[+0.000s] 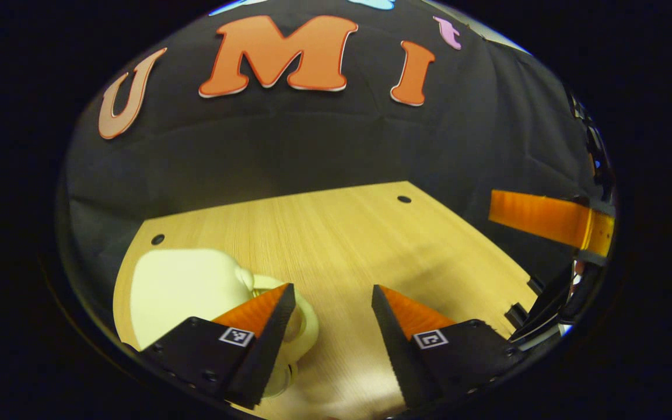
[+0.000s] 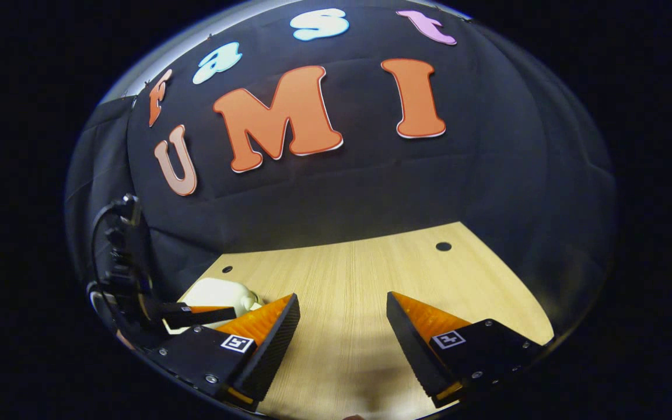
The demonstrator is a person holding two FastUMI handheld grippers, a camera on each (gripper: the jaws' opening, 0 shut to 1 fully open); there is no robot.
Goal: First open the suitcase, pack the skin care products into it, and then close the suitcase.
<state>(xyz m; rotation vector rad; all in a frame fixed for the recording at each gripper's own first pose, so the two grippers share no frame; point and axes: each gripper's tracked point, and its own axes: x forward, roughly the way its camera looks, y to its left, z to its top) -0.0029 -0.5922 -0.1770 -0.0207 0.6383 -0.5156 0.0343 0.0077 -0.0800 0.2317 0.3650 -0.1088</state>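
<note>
Both tongs gape apart with nothing between them: left tongs over the wooden counter, right tongs likewise. Risk, as I judge it: the cream suitcase sits at the counter's left rear corner, partly behind the left finger, so a careless push on the lid could shove it off the edge; its glossy rounded shell looks slippery for a pinch. Looks: pale cream, smooth, rounded, with a knob-like bulge on its right side; open or closed, cannot tell. In the right gripper view it lies near the far-left corner.
</note>
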